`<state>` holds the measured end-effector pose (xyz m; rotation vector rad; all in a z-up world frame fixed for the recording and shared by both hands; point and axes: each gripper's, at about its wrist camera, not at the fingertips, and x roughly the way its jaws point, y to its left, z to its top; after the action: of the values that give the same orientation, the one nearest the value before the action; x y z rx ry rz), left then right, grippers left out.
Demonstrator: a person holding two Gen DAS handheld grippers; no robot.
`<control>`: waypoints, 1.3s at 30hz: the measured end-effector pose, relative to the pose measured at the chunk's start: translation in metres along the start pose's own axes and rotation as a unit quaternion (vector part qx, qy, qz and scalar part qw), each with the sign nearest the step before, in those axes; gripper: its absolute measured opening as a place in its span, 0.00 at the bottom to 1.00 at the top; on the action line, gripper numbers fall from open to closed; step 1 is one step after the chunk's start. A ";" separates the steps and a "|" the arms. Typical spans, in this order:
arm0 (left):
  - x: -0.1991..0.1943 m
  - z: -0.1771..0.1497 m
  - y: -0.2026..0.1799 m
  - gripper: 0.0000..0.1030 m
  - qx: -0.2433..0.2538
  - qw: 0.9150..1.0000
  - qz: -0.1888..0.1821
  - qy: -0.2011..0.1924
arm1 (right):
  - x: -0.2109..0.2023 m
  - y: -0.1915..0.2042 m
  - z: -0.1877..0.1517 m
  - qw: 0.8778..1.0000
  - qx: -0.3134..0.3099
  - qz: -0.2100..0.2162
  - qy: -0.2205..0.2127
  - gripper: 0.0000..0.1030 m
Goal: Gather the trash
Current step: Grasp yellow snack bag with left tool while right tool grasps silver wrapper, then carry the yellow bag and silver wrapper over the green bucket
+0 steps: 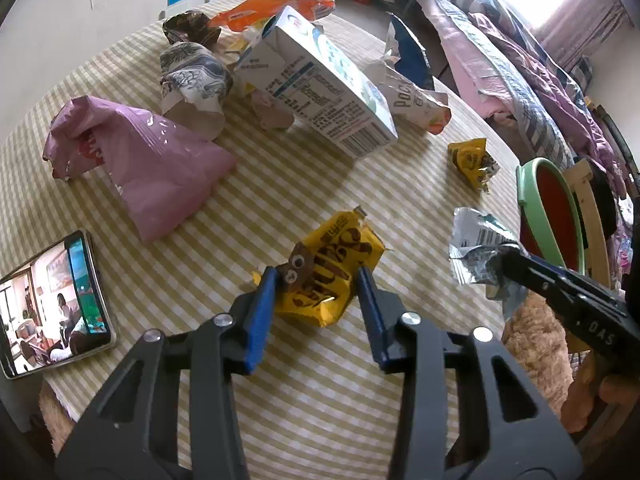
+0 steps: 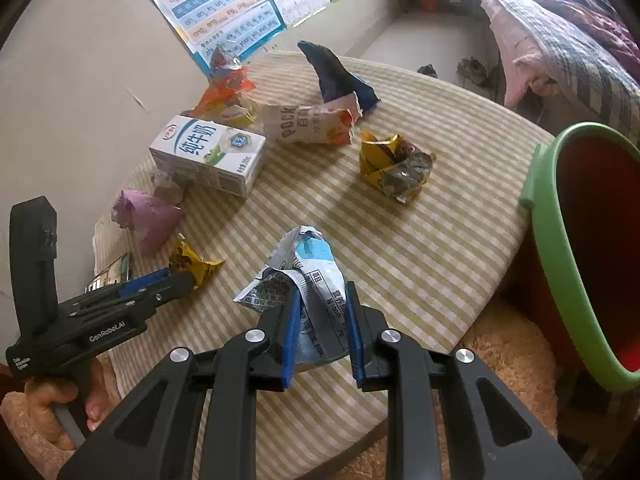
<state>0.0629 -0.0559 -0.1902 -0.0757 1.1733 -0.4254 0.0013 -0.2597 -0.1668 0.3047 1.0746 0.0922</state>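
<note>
My left gripper [image 1: 318, 276] has its blue fingers on both sides of a yellow snack wrapper [image 1: 336, 268] lying on the checked tablecloth [image 1: 280, 184]; the jaws touch its edges. My right gripper [image 2: 322, 292] is shut on a crumpled white and blue wrapper [image 2: 304, 276], also in the left wrist view [image 1: 476, 248]. A green bin with a red inside [image 2: 584, 248] stands off the table's right edge. More trash lies on the table: a milk carton [image 2: 208, 154], a pink bag [image 1: 148, 164], a white packet [image 2: 312, 122], a small yellow wrapper [image 2: 394, 168].
A phone [image 1: 56, 304] playing video lies at the table's left edge. An orange wrapper [image 1: 276, 4], a blue bag [image 2: 340, 76] and paper cups [image 1: 196, 80] sit at the far side. A bed with bedding [image 2: 568, 36] stands beyond. Brown fuzzy rug [image 2: 504, 356] below.
</note>
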 end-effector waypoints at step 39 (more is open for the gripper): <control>-0.060 0.016 -0.056 0.32 0.029 0.997 -0.013 -0.077 | -0.065 -0.039 0.019 0.994 0.054 -0.009 -0.092 0.20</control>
<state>0.0426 -0.0884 -0.1155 -0.0722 1.0085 -0.4677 -0.0162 -0.3149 -0.1144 0.3934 0.9011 -0.0101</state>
